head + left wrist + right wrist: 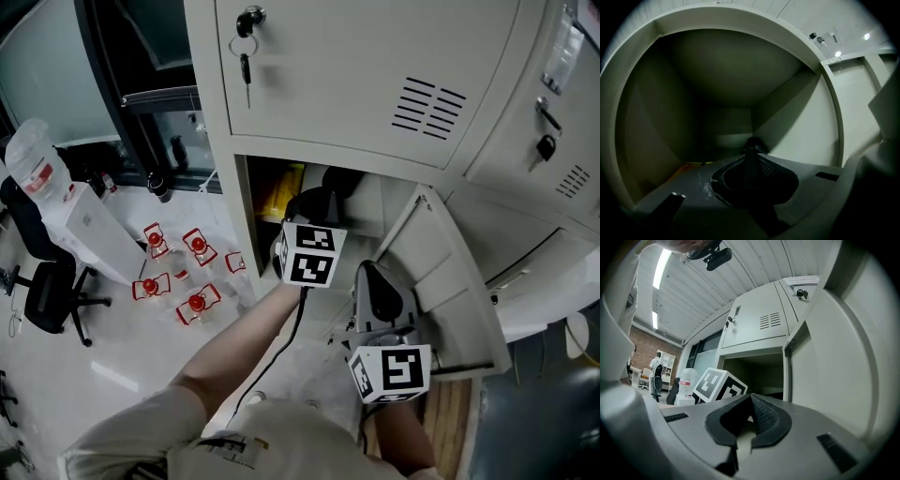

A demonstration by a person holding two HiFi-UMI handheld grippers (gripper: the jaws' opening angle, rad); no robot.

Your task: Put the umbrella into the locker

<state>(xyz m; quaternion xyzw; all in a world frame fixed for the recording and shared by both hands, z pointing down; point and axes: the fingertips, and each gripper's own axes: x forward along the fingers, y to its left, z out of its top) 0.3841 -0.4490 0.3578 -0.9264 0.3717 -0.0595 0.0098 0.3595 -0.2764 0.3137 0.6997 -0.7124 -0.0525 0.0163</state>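
Note:
The open locker compartment has its door swung out to the right. My left gripper reaches into the opening, its marker cube just outside. In the left gripper view the jaws are shut on a narrow dark part of the umbrella, whose black end shows beyond the tips in the head view. The rest of the umbrella is hidden. My right gripper hangs outside by the door, shut and empty. It looks at the opening and the left cube.
A yellow-orange thing lies at the compartment's left on its floor. Keys hang in the closed locker door above. On the floor to the left are several red-capped bottles, a water jug and an office chair.

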